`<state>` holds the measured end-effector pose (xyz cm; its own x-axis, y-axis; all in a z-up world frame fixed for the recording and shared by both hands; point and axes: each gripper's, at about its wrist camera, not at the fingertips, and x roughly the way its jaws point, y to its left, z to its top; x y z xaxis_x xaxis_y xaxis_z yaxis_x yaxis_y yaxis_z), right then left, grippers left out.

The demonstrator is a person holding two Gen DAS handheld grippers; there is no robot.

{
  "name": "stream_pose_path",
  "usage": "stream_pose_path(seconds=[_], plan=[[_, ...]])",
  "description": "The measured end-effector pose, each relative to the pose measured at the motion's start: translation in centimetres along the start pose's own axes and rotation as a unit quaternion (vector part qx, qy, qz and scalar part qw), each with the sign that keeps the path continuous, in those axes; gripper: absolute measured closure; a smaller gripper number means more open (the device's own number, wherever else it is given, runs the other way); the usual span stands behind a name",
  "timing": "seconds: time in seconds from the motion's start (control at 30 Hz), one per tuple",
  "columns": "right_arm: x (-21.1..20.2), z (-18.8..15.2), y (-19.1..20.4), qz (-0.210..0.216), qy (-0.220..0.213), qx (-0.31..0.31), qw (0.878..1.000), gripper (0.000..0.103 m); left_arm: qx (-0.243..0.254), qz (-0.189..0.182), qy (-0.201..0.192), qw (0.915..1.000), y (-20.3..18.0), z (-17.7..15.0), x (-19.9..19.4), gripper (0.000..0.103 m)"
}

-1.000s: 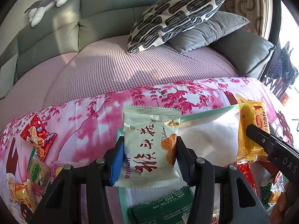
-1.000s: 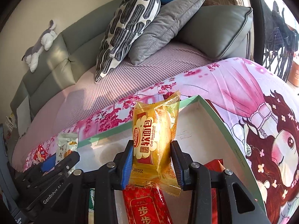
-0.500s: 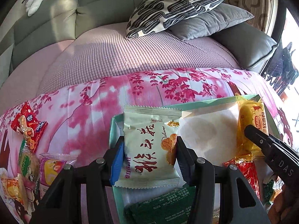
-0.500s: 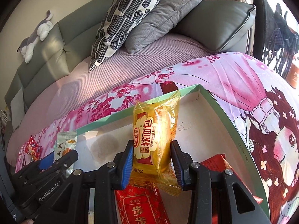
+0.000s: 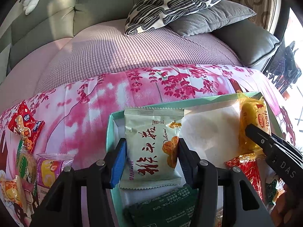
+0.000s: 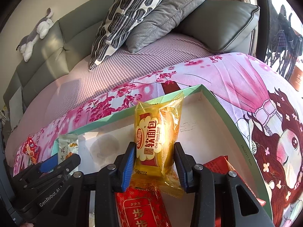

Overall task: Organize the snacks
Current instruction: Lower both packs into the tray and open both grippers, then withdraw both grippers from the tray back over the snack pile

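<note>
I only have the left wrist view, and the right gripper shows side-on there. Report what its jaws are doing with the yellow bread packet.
Observer: In the right wrist view, the right gripper has the yellow bread packet upright between its blue pads. The jaws are opening, though both pads look to touch the wrapper.
Operator: Tell me what sits under that packet.
Observer: Its lower end overlaps a red packet with gold characters, lying on the floor of the box.
Operator: Describe the box's right side.
Observer: The right wall runs unbroken from the far corner toward the camera, with small printed text on its rim.
</note>
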<state>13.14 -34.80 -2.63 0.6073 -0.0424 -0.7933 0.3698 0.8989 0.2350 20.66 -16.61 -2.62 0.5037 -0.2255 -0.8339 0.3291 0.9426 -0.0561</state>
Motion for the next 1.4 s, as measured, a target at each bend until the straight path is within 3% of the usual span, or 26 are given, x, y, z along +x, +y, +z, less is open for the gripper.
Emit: stream_pose_path(seconds=[0.1,0.2,0.5,0.67,0.8,1.03,1.2,1.27,1.4], plan=[[-0.1,0.0,0.1,-0.005,0.000,-0.005,1.000,0.045,-0.001,-0.001,-0.003,1.0000,0.0,0.0,-0.3,0.047],[-0.1,0.1,0.1,-0.006,0.000,-0.006,1.000,0.041,-0.003,0.007,-0.007,0.9999,0.2,-0.1,-0.7,0.043],[-0.4,0.2,0.1,-0.012,-0.004,-0.010,1.000,0.018,-0.001,0.019,-0.022,0.9996,0.2,-0.1,-2.0,0.042],[-0.7,0.4,0.0,-0.012,-0.009,-0.011,1.000,0.013,0.000,0.031,-0.036,0.9989,0.3,0.1,-2.9,0.033],[-1.0,0.5,0.2,-0.012,-0.015,-0.015,1.000,0.000,-0.009,0.044,-0.044,0.9980,0.9,0.2,-3.4,0.032],[-1.2,0.5,0.4,-0.010,-0.019,-0.025,0.999,0.000,-0.038,0.088,-0.042,0.9946,2.7,0.2,-3.1,0.028],[-1.6,0.5,0.9,-0.010,-0.026,-0.034,0.999,0.000,-0.039,0.139,-0.038,0.9888,3.5,0.2,-2.9,0.024],[-2.0,0.5,1.1,-0.006,-0.033,-0.035,0.999,0.000,-0.038,0.143,-0.042,0.9880,3.7,0.2,-3.1,0.013],[-3.1,0.6,1.8,0.011,-0.055,-0.035,0.998,0.000,-0.049,0.142,-0.061,0.9868,4.4,0.1,-4.4,0.012]])
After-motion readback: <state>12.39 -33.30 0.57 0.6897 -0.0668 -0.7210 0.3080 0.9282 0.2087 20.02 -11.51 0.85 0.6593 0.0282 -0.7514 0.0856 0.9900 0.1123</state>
